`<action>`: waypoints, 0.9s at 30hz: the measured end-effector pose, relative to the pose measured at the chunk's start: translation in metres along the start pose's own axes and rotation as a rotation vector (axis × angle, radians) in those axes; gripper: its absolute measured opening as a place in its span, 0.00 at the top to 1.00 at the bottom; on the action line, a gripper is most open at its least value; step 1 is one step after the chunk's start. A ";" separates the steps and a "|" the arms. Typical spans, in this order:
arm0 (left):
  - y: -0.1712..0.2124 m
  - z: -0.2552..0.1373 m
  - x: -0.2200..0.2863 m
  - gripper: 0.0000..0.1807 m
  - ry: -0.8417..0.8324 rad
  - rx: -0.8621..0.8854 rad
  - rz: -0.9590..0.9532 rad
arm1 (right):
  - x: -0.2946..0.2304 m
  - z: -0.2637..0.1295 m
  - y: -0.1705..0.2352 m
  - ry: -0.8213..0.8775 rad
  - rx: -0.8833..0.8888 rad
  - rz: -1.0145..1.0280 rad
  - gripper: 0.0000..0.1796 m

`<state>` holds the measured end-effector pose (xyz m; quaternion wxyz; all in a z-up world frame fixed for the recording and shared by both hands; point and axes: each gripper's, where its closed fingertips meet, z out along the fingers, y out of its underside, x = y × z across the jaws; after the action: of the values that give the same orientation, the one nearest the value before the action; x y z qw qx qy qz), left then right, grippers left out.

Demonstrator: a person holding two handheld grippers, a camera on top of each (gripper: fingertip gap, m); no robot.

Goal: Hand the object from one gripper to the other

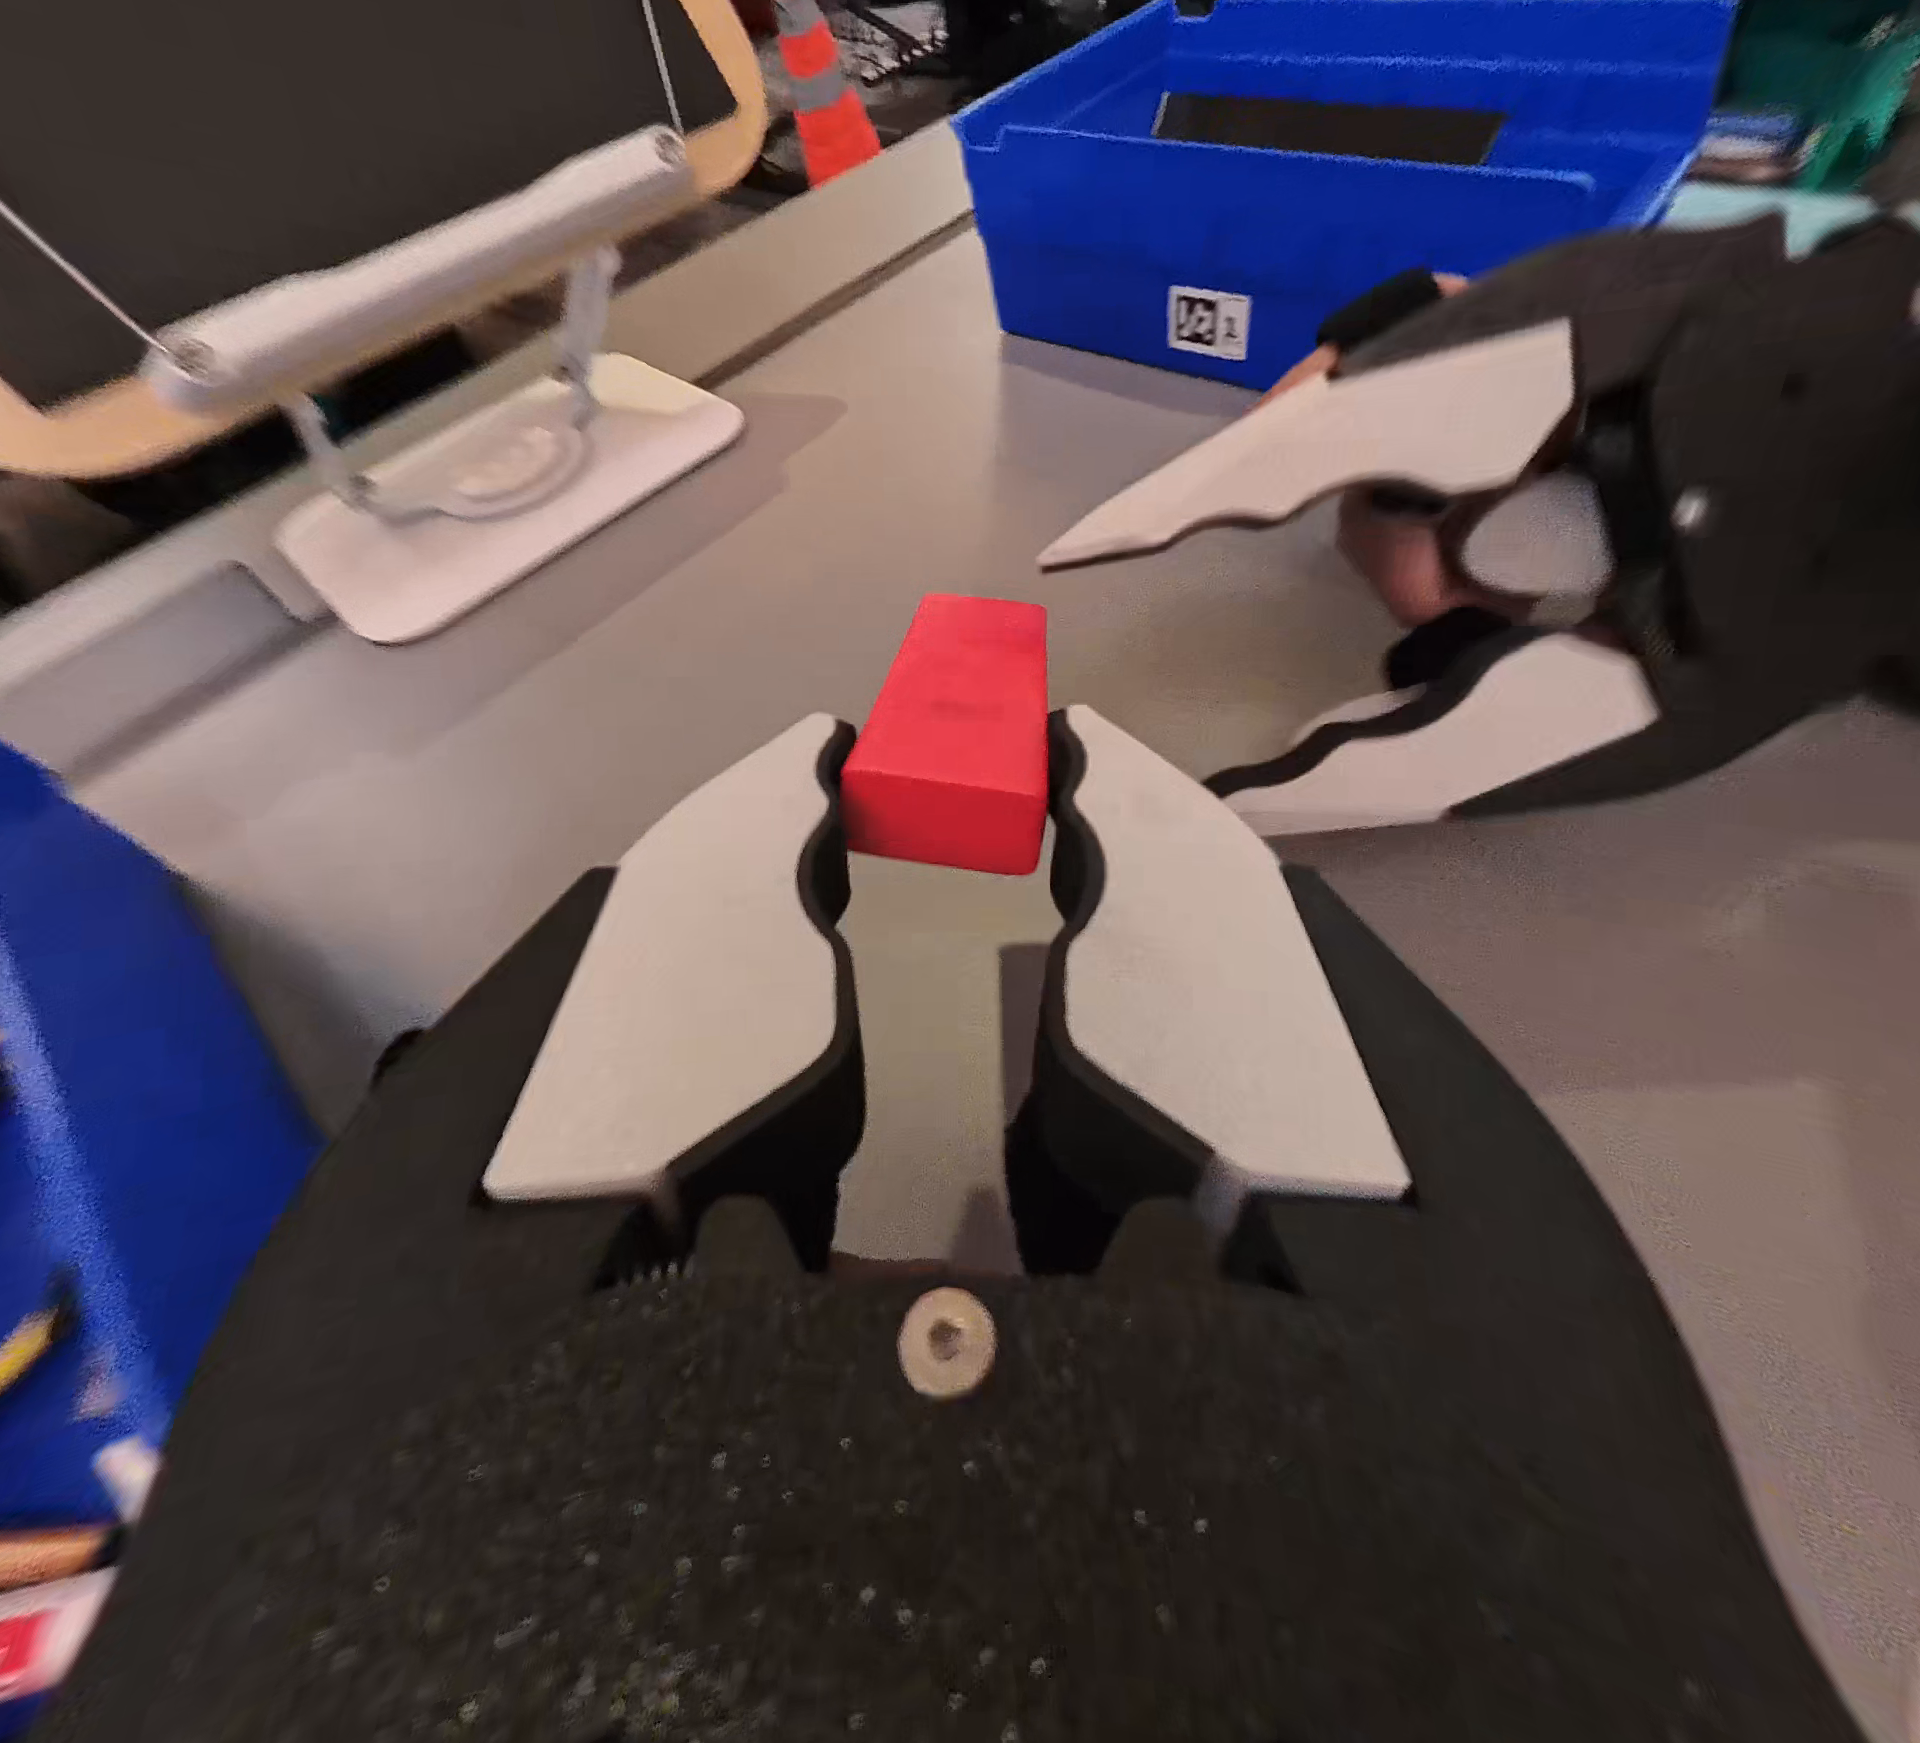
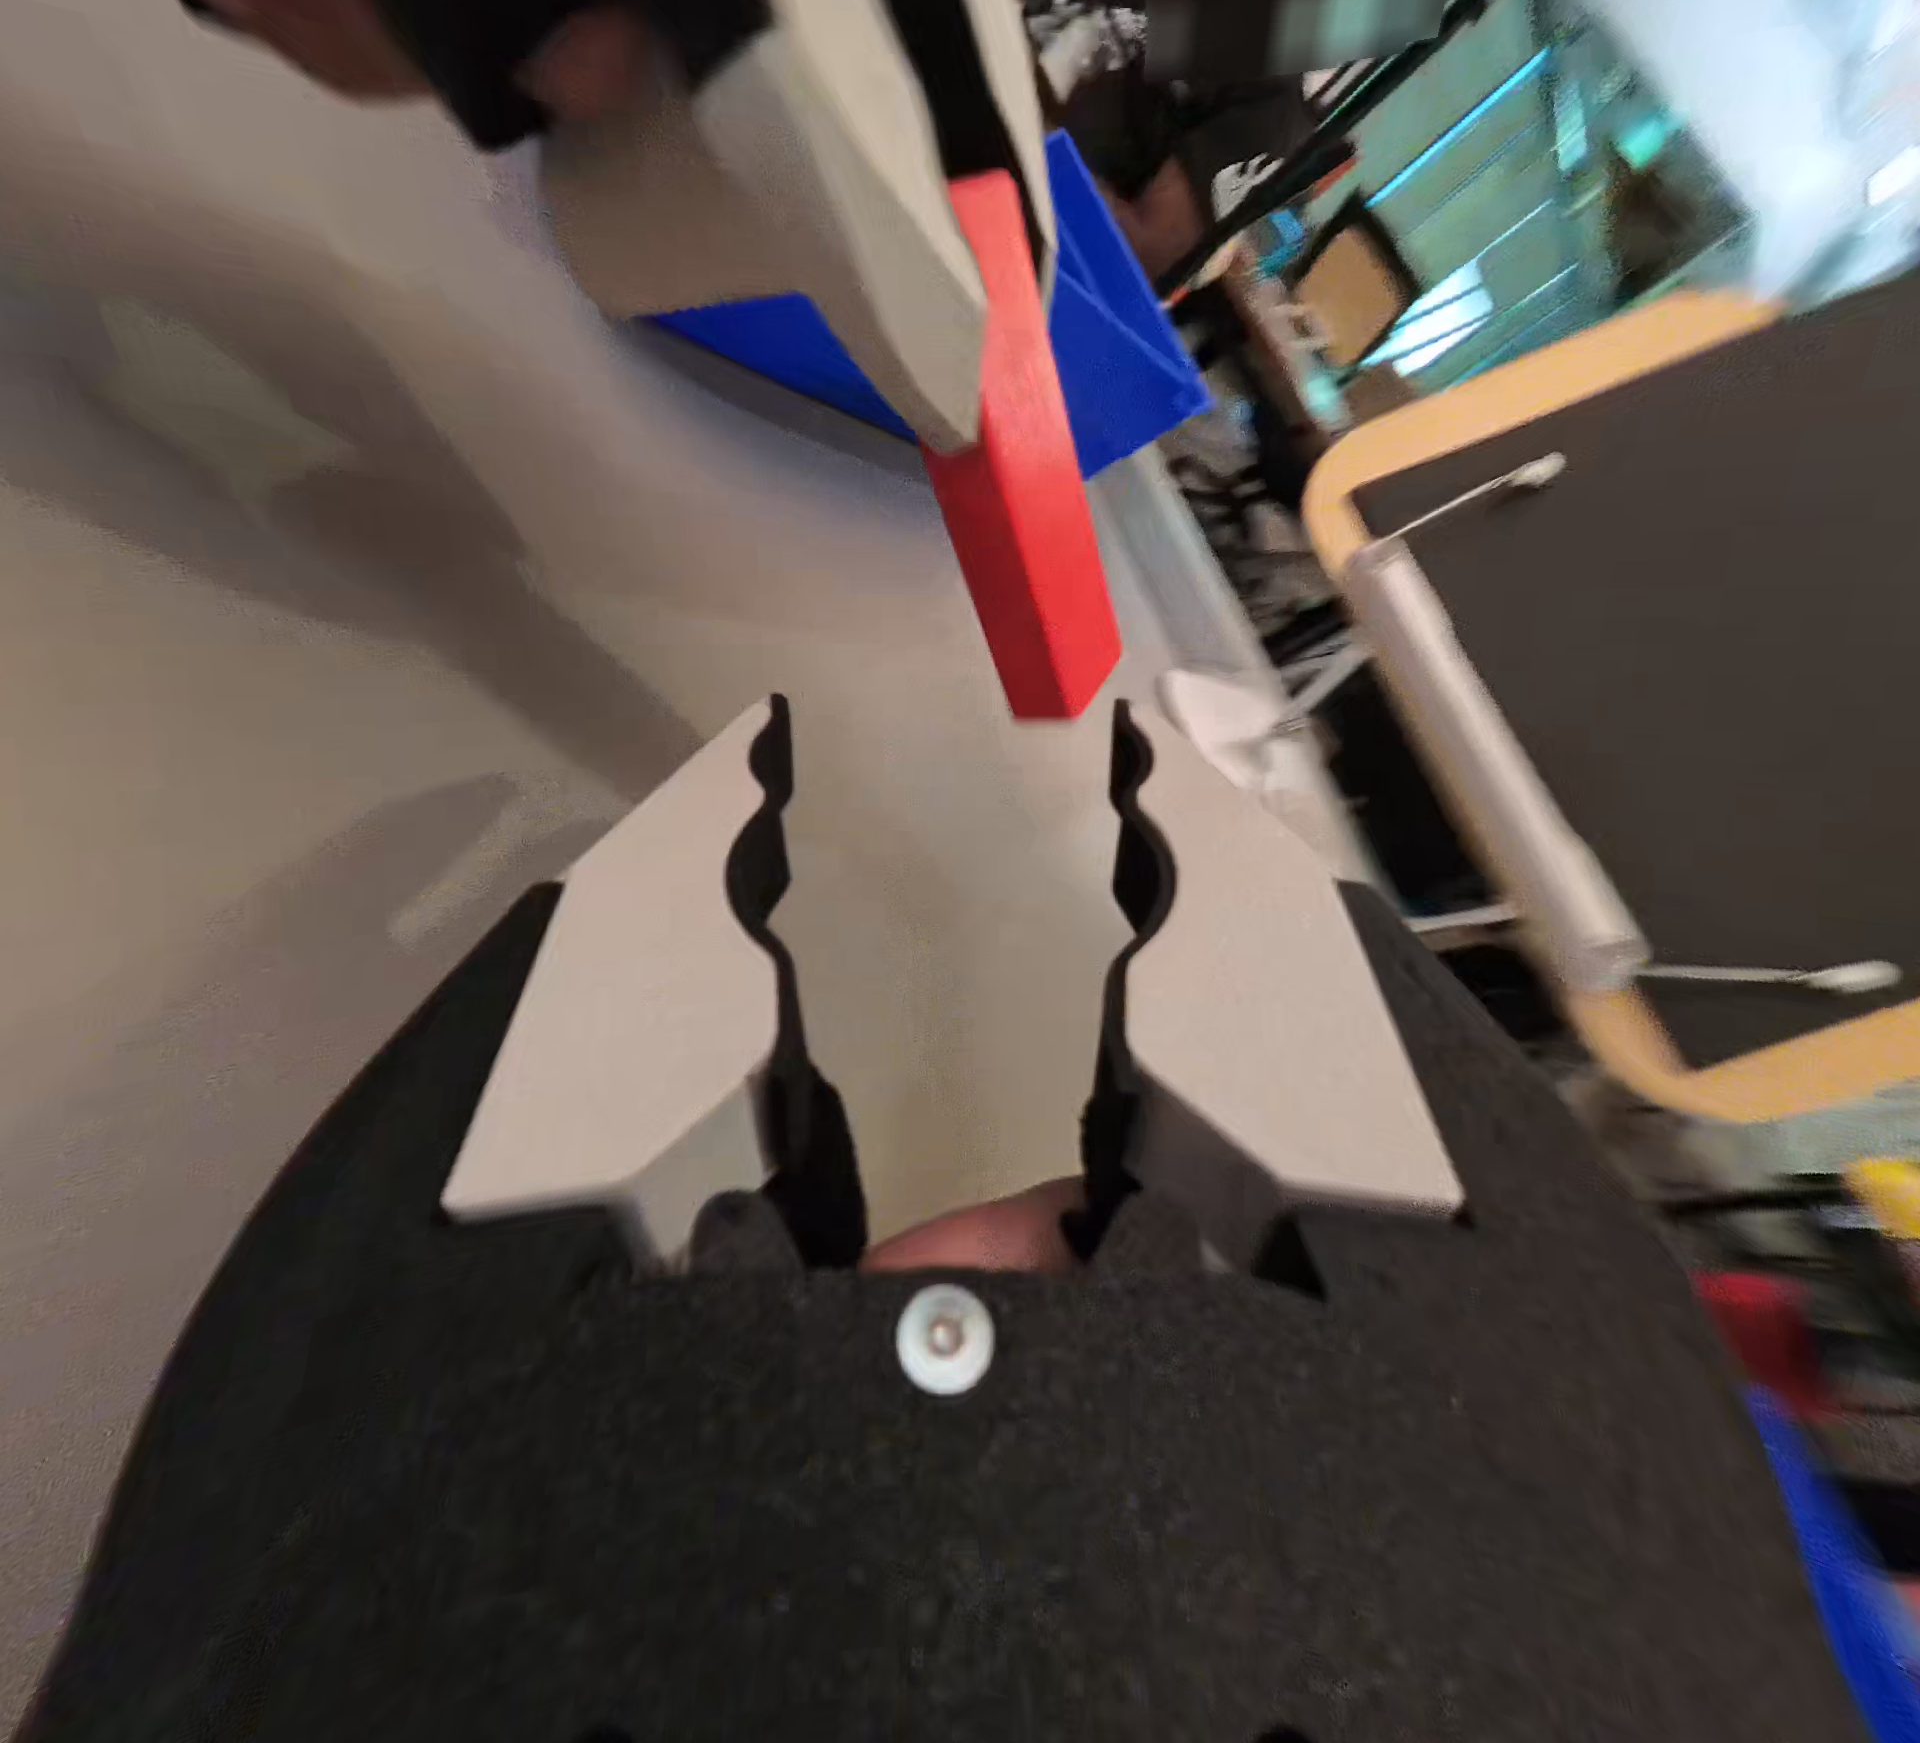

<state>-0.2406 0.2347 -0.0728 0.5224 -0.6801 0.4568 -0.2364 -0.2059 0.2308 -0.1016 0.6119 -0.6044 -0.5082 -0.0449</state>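
A red rectangular block (image 1: 961, 727) is clamped at its near end between the fingertips of my left gripper (image 1: 948, 763), held above the grey table (image 1: 852, 488). My right gripper (image 1: 1127, 675) is open and empty, lying on its side to the right of the block, fingers pointing toward it. In the right wrist view the same red block (image 2: 1029, 488) hangs from the left gripper (image 2: 1003, 343) at the top; its free end sits just beyond my open right gripper (image 2: 945, 727), apart from both fingers.
A blue bin (image 1: 1340, 176) stands at the far side of the table, another blue bin (image 1: 114, 1122) at the near left. A tablet on a white stand (image 1: 499, 488) is at the left. An orange cone (image 1: 810, 52) stands behind the table.
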 end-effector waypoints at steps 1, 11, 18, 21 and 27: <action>-0.002 -0.004 -0.004 0.81 -0.024 0.016 0.050 | 0.002 -0.002 0.002 -0.045 0.013 0.122 0.66; -0.028 -0.022 0.031 0.81 0.238 0.206 -0.040 | 0.008 -0.046 -0.036 -0.948 0.417 1.240 0.66; -0.042 -0.030 0.050 0.81 0.509 0.293 -0.333 | 0.024 -0.055 -0.058 -0.567 0.582 0.889 0.67; -0.042 -0.028 0.054 0.81 0.524 0.288 -0.347 | 0.017 -0.055 -0.062 -0.618 0.583 0.906 0.70; -0.036 -0.024 0.055 0.81 0.527 0.271 -0.338 | 0.011 -0.053 -0.059 -0.673 0.531 0.921 0.81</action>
<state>-0.2205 0.1760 -0.0394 0.4255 -0.5863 0.4212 -0.5458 -0.2102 0.1792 -0.0401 0.5044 -0.5698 -0.3544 0.5434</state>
